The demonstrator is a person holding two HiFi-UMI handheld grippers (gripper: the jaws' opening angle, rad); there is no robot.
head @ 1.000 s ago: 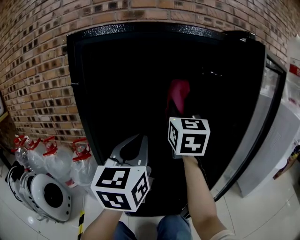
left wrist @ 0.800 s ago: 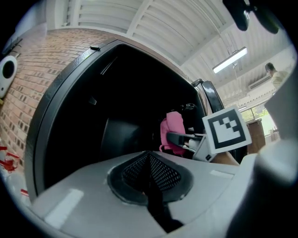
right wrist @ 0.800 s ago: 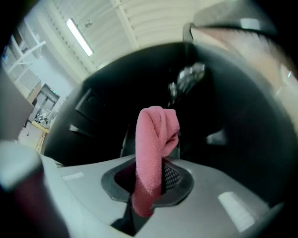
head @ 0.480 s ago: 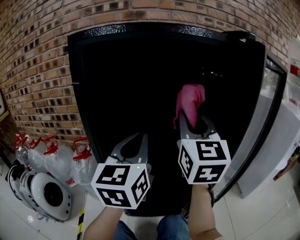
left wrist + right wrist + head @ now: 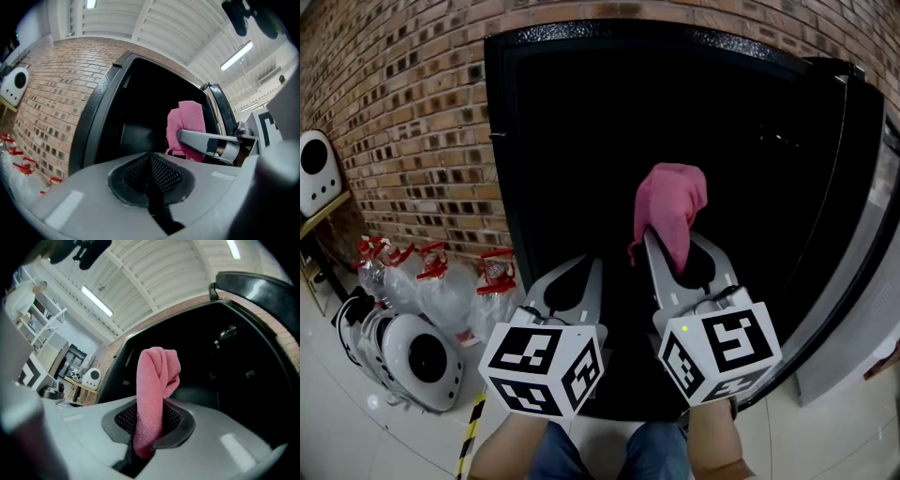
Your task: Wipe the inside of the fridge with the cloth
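Note:
The fridge [image 5: 501,178] stands open against a brick wall, its inside black and without visible detail; its door [image 5: 855,225] swings out at the right. My right gripper [image 5: 673,246] is shut on a pink cloth [image 5: 671,208], which stands up bunched above the fingertips in front of the opening. In the right gripper view the pink cloth [image 5: 154,380] runs down between the pads of my right gripper [image 5: 149,413]. My left gripper [image 5: 587,266] sits lower left, beside the right one, shut with nothing in it. The left gripper view shows the left gripper [image 5: 151,158] closed and the cloth [image 5: 185,125] beyond it.
Clear bags with red tops [image 5: 431,281] and a white round appliance [image 5: 411,358] lie on the tiled floor left of the fridge. Another white device [image 5: 315,172] sits on a shelf at far left. Yellow-black tape [image 5: 472,427] marks the floor.
My right gripper has drawn back out of the dark fridge toward me, bringing the pink cloth into the light. The head view has shifted left. The left gripper has barely moved.

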